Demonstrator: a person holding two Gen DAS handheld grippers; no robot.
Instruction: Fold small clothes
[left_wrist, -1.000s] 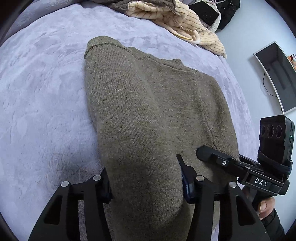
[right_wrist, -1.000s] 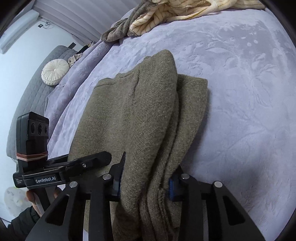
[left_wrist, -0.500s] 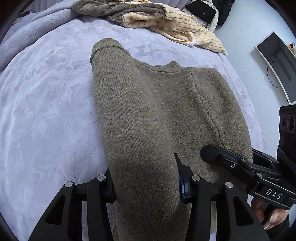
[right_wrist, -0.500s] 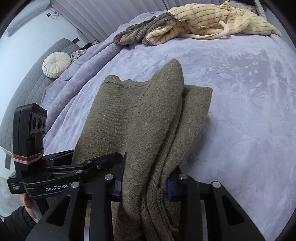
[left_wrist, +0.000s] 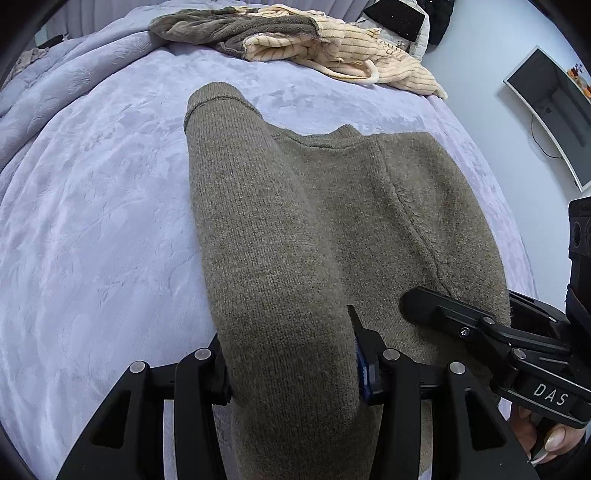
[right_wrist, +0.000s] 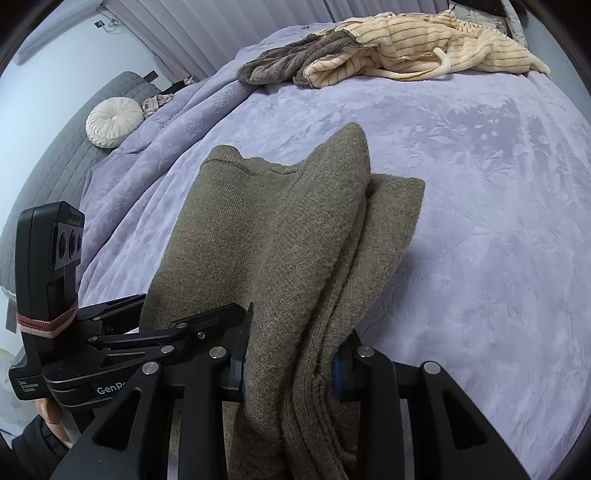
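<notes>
An olive-brown knitted sweater lies on a lavender bedspread, partly folded, its near end lifted. My left gripper is shut on the sweater's near left part, a rolled fold that runs away from me. My right gripper is shut on several bunched layers of the same sweater at its near right part. Each gripper shows in the other's view: the right one at the lower right, the left one at the lower left.
A heap of cream striped and grey-brown clothes lies at the far side of the bed, also in the right wrist view. A round white cushion sits on a grey sofa far left. A monitor stands at the right.
Both grippers have risen and tipped up with the sweater's near end, so more of the bed's far side and the clothes heap shows. Both grips are unchanged.
</notes>
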